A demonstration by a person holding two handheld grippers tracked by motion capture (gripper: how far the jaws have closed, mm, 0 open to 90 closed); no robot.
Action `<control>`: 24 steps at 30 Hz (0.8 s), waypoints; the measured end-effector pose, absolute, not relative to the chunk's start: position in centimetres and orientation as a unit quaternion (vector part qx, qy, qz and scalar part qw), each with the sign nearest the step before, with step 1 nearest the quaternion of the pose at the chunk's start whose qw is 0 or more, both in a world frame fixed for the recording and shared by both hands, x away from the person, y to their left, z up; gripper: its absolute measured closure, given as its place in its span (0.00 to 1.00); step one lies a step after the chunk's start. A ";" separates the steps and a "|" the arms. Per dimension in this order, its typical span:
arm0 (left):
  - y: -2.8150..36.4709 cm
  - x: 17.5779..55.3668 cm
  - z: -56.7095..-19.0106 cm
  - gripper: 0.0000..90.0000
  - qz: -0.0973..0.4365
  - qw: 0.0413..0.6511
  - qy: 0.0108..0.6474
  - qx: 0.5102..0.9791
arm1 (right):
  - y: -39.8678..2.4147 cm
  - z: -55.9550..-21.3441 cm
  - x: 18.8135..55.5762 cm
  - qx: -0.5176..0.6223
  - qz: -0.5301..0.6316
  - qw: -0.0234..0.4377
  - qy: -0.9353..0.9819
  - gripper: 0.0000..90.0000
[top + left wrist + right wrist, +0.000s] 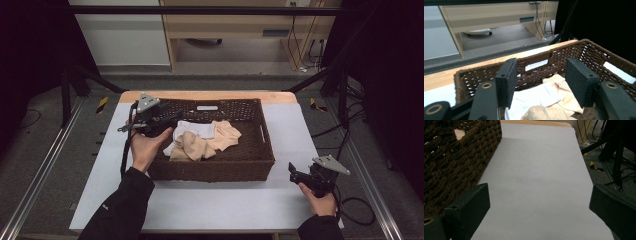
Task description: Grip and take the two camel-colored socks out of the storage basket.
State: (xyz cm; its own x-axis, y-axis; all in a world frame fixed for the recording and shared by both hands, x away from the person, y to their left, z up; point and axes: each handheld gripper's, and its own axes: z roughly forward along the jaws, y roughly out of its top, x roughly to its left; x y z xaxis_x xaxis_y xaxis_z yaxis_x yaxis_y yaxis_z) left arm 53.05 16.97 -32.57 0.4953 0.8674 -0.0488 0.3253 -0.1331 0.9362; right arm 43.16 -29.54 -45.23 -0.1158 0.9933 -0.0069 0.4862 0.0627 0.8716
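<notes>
From the high view we see a brown wicker basket (215, 167) sitting on the white counter (215, 205). Inside it lies a small heap of cloths: a white cloth (192, 128) toward the back left and beige cloths (207, 142) in front and to the right of it. The left claw (170, 119) is held over the basket's left rim, pointing in toward the cloths, with the left hand (147, 147) wrapped behind it. The right claw (292, 171) hovers low over the counter just beside the basket's near right corner, held by the right hand (320, 202); its jaws look spread.

In the left gripper view we look past the left claw (544, 82), its jaws standing well apart and holding nothing. Between them, lower down, lie the white cloth (531, 100) and the beige cloths (561, 92) against the basket's (574, 53) far wall.

In the right gripper view the right claw (539, 210) is released too, jaws wide apart over the bare counter (536, 170), with the basket's (456, 162) side near the left jaw
</notes>
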 end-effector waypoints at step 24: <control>13.8 57.2 -38.4 0.49 0.245 0.436 0.422 0.756 | -29.4 -45.4 43.3 0.570 0.372 0.337 0.651 0.04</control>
State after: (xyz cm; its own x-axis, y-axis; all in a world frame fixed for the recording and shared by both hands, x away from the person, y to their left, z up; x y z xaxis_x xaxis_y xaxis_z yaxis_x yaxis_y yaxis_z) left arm 57.17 13.80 -38.37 0.5242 0.8516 0.0022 0.4242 -0.2634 0.8664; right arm 43.30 -29.40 -45.35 -0.1237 0.9922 -0.0152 0.4907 0.0745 0.8681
